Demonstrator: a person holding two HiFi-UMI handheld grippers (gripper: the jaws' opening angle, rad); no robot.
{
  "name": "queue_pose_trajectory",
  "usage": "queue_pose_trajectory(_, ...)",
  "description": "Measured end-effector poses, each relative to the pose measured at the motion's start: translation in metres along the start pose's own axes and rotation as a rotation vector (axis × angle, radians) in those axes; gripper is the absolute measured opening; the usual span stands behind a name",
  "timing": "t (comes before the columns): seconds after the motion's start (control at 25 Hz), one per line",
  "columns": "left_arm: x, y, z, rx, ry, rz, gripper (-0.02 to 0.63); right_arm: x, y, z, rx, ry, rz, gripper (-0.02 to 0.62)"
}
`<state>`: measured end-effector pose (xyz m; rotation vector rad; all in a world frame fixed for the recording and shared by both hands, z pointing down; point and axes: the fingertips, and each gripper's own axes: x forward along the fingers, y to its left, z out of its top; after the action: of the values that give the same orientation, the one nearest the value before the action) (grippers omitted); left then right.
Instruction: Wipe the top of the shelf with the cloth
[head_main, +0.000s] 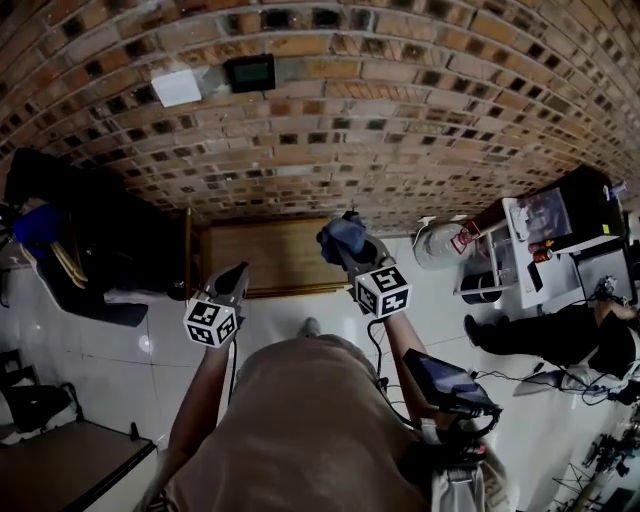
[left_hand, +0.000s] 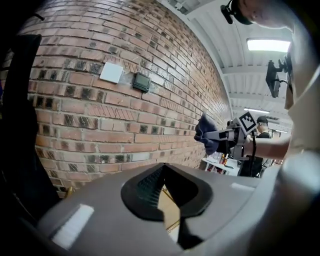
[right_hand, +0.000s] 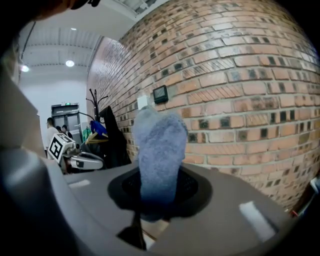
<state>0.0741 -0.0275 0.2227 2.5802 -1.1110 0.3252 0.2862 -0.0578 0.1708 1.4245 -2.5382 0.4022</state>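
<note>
stage: wipe not begun, by my reading | cloth (right_hand: 160, 150): blue, clamped in right hand-held gripper (head_main: 350, 248), in the air over the shelf (head_main: 265, 255), not touching | left hand-held gripper (head_main: 238, 275): jaws together, empty | left: lower cloth, wipe whole wooden top

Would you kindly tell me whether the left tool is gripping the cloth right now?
No, the left tool has nothing between its jaws, while the blue cloth is clamped in the right tool.

Cloth (right_hand: 159, 150) lower end hidden between right gripper (right_hand: 160, 195) fingers (right_hand: 192, 187), shelf (head_main: 270, 255) right end behind cloth, distant people (right_hand: 50, 129) too small
</note>
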Motion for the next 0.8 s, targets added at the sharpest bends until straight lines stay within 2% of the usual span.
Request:
queue_pose_trajectory(0.32, 0.01, 0.019, -0.016, -0.06, 0.009, 0.079, 0.003, 0.008, -0.023, -0.038, 0.012, 0.045, -0.016, 0.094)
queue_pose_trajectory(0.6, 0.0, 0.044, -0.02, -0.055, 0.041, 0.052, 0.003, 0.016, -0.03, -0.067, 0.084, 0.066, -0.105, 0.092)
queue_pose_trajectory(0.8, -0.013, 0.071, -0.019, -0.068, 0.044, 0.057, 0.003, 0.02, -0.017, -0.07, 0.065, 0.059, -0.145, 0.083)
